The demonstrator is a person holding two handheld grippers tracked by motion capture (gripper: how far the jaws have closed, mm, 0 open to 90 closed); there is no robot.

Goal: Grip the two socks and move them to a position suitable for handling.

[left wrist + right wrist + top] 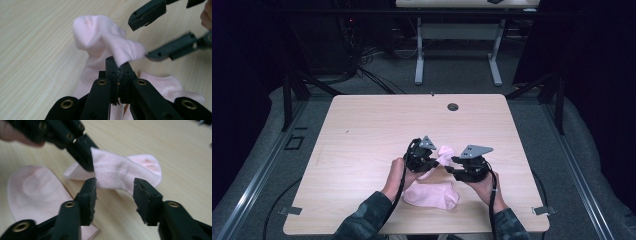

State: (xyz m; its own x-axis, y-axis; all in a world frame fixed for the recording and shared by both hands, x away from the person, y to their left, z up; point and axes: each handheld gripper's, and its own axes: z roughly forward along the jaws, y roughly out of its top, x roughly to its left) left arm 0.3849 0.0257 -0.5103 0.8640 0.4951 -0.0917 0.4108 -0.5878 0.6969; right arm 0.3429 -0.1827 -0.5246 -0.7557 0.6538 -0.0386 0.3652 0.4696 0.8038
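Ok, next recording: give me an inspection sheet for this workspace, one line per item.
Surface: light wood table with a round grommet hole.
Job's things: two pink socks; one sock lifted, the other sock flat near the front edge.
Clutter: nothing seen.
Grippers: left gripper shut on the lifted sock's edge; right gripper open, fingers either side of that sock, not pressing.
Cables: one cable trails from the left gripper along the forearm.
Surroundings: dark room, grey floor, a second table behind.
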